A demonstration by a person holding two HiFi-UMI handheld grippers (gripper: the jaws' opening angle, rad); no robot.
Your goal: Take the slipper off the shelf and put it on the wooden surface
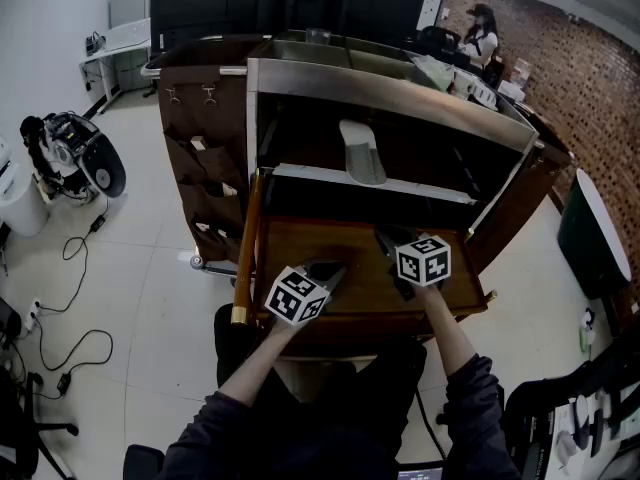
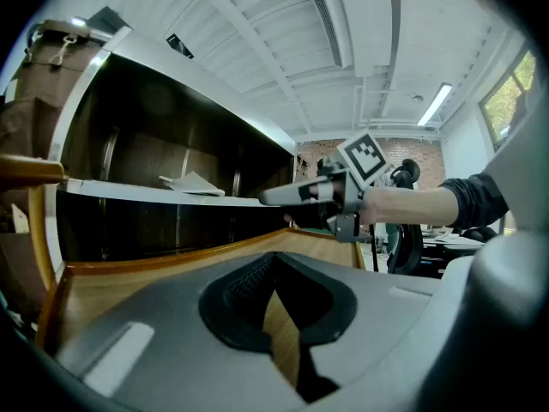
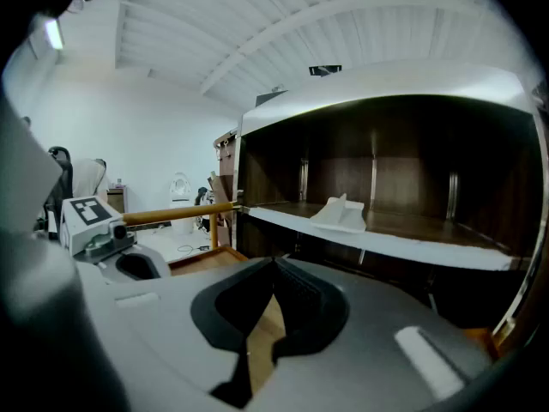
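Observation:
A pale grey slipper (image 1: 362, 153) lies on the white-edged shelf (image 1: 400, 185) inside the dark cabinet; it also shows as the slipper (image 2: 190, 183) in the left gripper view and the slipper (image 3: 341, 214) in the right gripper view. Below the shelf is the wooden surface (image 1: 350, 258). My left gripper (image 1: 333, 267) hovers over its front left, jaws together and empty, as my left gripper (image 2: 273, 260) shows in its own view. My right gripper (image 1: 381, 234) is over the surface's middle, short of the shelf, also shut on nothing, seen as the right gripper (image 3: 274, 264) in its own view.
A wooden pole (image 1: 247, 248) runs down the cabinet's left side, beside a brown hanging pocket organiser (image 1: 200, 168). Cables (image 1: 70, 268) and a wheeled device (image 1: 75, 153) are on the floor at left. A person (image 1: 482, 30) sits at the far back right.

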